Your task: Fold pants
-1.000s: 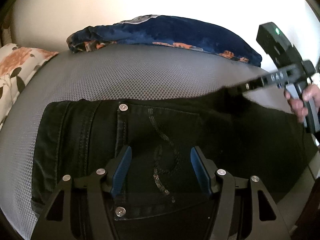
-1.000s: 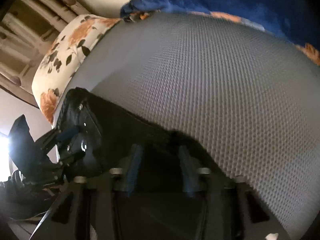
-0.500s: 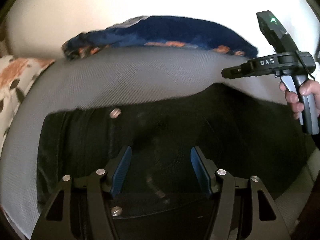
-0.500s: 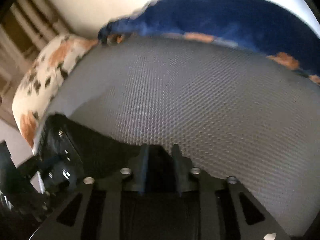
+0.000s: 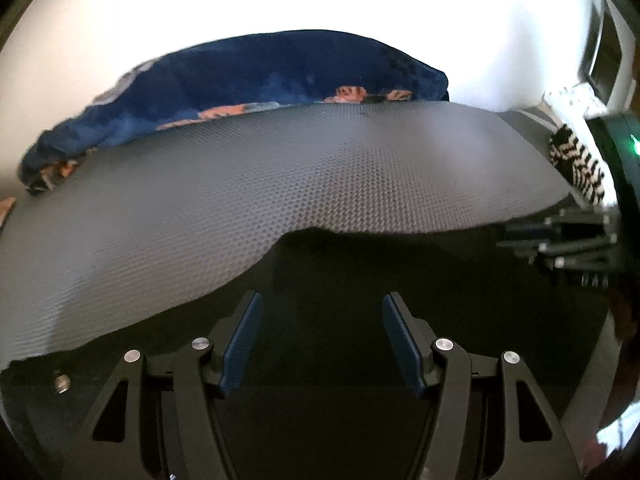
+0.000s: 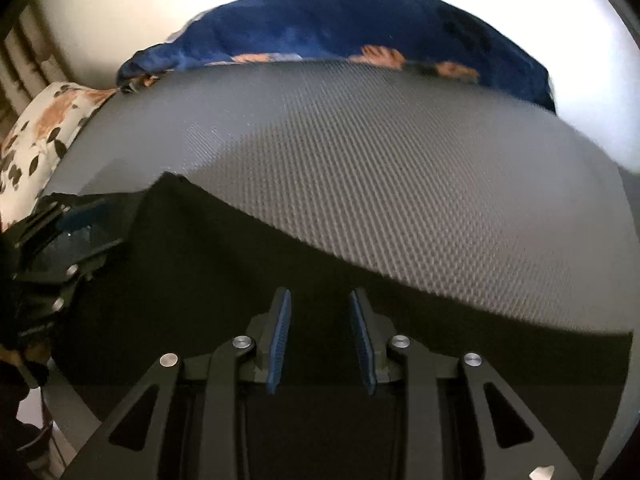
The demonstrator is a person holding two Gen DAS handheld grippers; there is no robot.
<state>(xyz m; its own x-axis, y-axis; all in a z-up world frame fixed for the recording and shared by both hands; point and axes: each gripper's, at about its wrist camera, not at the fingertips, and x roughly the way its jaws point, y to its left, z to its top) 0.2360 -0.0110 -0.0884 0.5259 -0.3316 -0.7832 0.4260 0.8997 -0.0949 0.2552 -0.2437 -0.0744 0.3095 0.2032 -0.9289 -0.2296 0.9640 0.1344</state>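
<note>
Now the black denim pants (image 5: 400, 280) are spread on the grey mesh mattress (image 5: 280, 184). Both claws are held empty above them: left claw (image 5: 322, 340) wide apart, right claw (image 6: 322, 340) narrowly parted, its jaws just opening.

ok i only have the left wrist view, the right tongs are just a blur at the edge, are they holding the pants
observer: No. The right tongs have just been opening. Their pads stand apart over the pants, with no cloth between them.
operator: whats past the left end of the mat
observer: A flowered pillow lies at that end of the grey mat.
operator: anything behind the pillow
observer: Pale slats, perhaps a bed frame or a radiator; I cannot tell which.
</note>
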